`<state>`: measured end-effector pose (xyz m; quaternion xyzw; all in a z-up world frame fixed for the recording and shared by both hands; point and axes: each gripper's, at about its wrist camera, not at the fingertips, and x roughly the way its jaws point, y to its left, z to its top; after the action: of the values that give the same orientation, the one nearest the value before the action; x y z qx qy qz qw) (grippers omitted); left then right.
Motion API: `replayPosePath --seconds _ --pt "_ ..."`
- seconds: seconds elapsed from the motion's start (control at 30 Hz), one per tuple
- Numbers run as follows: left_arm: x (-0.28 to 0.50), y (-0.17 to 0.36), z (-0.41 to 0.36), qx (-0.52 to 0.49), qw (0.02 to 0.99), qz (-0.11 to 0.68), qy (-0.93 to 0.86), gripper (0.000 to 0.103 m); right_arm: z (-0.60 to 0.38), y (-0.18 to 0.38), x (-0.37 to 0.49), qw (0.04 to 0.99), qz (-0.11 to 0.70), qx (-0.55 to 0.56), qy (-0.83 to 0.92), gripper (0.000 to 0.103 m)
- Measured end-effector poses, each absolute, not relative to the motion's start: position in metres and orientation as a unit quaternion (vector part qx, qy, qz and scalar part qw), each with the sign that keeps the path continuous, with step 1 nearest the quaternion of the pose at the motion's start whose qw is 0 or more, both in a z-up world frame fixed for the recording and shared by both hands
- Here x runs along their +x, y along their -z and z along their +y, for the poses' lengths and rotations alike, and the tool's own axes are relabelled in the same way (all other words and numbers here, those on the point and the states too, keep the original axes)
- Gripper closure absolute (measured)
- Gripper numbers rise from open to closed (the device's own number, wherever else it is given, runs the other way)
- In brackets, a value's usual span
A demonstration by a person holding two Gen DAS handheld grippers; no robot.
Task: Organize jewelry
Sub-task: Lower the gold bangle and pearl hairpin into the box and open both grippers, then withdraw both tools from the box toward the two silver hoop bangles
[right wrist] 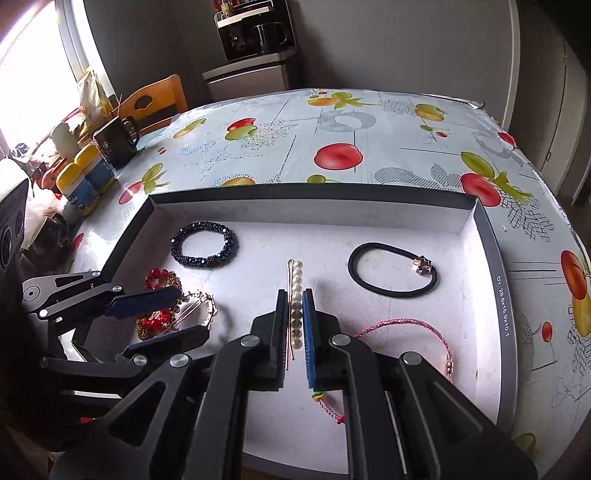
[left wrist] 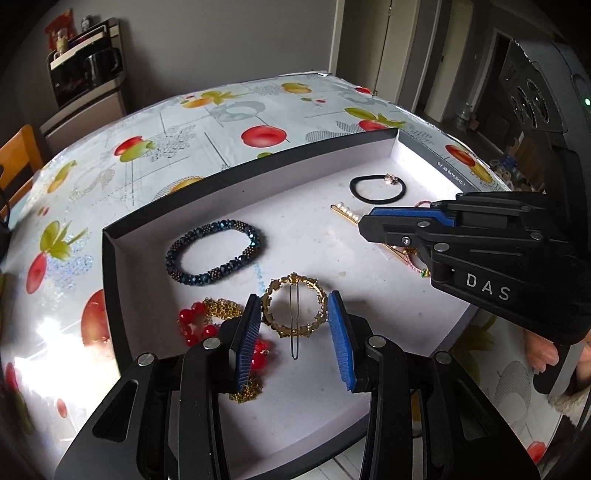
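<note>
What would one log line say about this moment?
left claw: open around gold ring clip | right claw: narrowly open around pearl pin | both in box

Grey walls; bright window (right wrist: pixel 26 74) left; wooden chair (right wrist: pixel 155 101); fruit-print tablecloth (right wrist: pixel 332 122).

Home dining room: fruit-print tablecloth (right wrist: pixel 332 122), wooden chair (right wrist: pixel 159 98), coffee maker (right wrist: pixel 258 35).

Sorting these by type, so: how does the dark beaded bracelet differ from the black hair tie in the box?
The dark beaded bracelet is thick, built of faceted blue-black beads; the black hair tie is a thin smooth cord. The hair tie carries one small charm; the bracelet has none. The bracelet lies toward the box's left side, the hair tie toward its right. Both are closed loops lying flat, untouched, on the box floor.
</note>
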<state>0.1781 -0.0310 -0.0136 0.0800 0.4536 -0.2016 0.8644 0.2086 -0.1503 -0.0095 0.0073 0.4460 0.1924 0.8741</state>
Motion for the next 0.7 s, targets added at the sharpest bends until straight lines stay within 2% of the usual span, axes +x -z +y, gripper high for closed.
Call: replayPosePath --seconds 0.3,0.4,0.47,0.6,0.67,0.7 --pt "0.18 0.017 -0.031 0.081 0.867 0.452 0.196 0.063 -0.152 0.016 0.211 0.87 0.455 0.008 -0.189 0.095" --pt "0.178 0.016 -0.031 0.083 0.869 0.448 0.194 0.061 -0.152 0.017 0.212 0.868 0.458 0.012 -0.191 0.094" --pt "0.176 0.013 -0.032 0.087 0.871 0.442 0.194 0.055 -0.152 0.015 0.21 0.868 0.457 0.016 -0.195 0.094" --pt "0.171 0.007 -0.033 0.094 0.876 0.432 0.192 0.053 -0.156 0.008 0.205 0.873 0.447 0.02 -0.193 0.094" --pt "0.168 0.003 -0.033 0.096 0.879 0.426 0.191 0.051 -0.16 0.002 0.201 0.877 0.441 0.022 -0.192 0.091" --pt "0.166 0.0 -0.033 0.096 0.88 0.424 0.191 0.051 -0.162 -0.001 0.198 0.879 0.436 0.024 -0.19 0.084"
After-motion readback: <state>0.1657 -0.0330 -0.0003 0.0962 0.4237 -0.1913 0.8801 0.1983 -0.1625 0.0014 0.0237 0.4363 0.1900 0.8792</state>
